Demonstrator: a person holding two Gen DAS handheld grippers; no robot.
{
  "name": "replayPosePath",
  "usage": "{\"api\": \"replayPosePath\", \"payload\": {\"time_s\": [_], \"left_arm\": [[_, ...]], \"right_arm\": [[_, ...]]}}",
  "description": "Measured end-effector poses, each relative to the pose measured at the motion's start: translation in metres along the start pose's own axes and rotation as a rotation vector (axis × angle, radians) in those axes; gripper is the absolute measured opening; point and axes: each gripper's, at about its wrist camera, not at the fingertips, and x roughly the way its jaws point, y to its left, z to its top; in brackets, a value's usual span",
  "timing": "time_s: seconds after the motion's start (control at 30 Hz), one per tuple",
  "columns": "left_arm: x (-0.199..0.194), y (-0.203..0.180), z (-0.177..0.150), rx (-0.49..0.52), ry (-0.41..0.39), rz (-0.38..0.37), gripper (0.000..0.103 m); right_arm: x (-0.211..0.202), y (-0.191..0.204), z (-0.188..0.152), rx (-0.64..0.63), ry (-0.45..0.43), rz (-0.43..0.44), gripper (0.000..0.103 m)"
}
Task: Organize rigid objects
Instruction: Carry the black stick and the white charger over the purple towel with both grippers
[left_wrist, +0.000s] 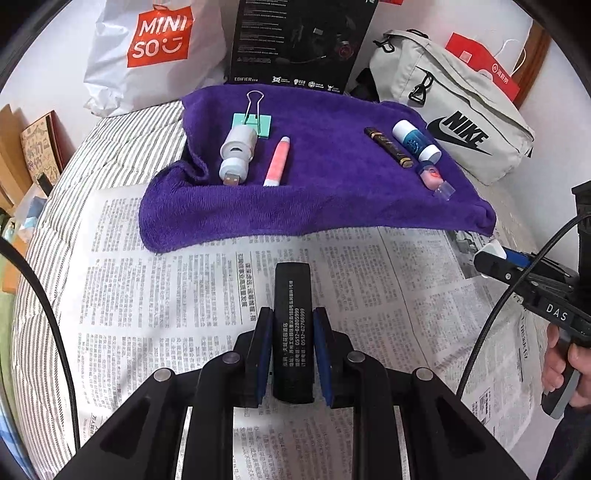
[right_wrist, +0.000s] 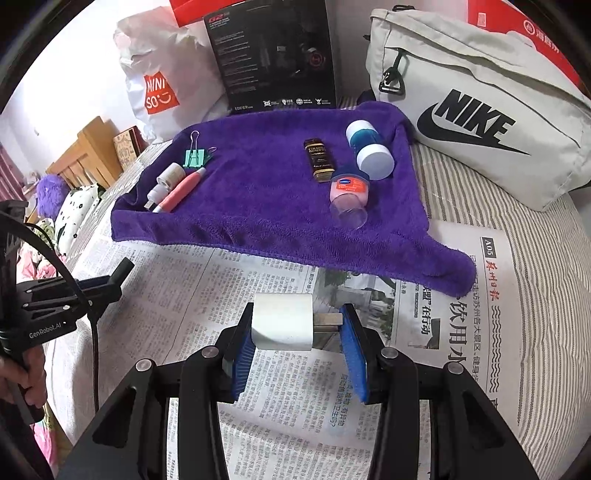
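Observation:
My left gripper (left_wrist: 291, 354) is shut on a black rectangular box (left_wrist: 292, 314) with white print, held over the newspaper. My right gripper (right_wrist: 295, 332) is shut on a white plug adapter (right_wrist: 282, 322), its metal prongs against the right pad. On the purple towel (left_wrist: 325, 192) lie a green binder clip (left_wrist: 255, 120), a white USB device (left_wrist: 236, 155), a pink tube (left_wrist: 277, 162), a dark brown tube (left_wrist: 388, 147), a blue-and-white bottle (left_wrist: 415, 141) and a small pink jar (left_wrist: 430, 175). The right gripper also shows at the right edge of the left wrist view (left_wrist: 487, 262).
Newspaper (left_wrist: 166, 295) covers a striped bedspread (right_wrist: 517, 206). Behind the towel stand a white Miniso bag (left_wrist: 147, 55), a black Edifier box (left_wrist: 295, 40), a grey Nike bag (right_wrist: 480, 103) and a red bag (left_wrist: 484, 62). Wooden furniture (right_wrist: 85, 151) is at the left.

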Motion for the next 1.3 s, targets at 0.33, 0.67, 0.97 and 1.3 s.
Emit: {"api": "replayPosePath", "payload": {"time_s": [0.33,0.67,0.97,1.3], "left_arm": [[-0.018,0.000,0.020,0.020,-0.052,0.019,0.021],[-0.023,0.006,0.052,0.032,-0.088,0.014,0.021],[-0.012,0.006,0.084,0.059,-0.102,0.012,0.021],[0.003,0.012,0.097,0.054,-0.097,-0.009,0.021]], "right_arm": [[-0.002,0.000,0.020,-0.019,-0.014,0.004,0.044],[0.006,0.003,0.062,-0.053,-0.046,0.009,0.044],[0.036,-0.001,0.087,-0.032,-0.011,0.020,0.044],[0.072,0.007,0.088,-0.055,0.082,0.011,0.044]]}}
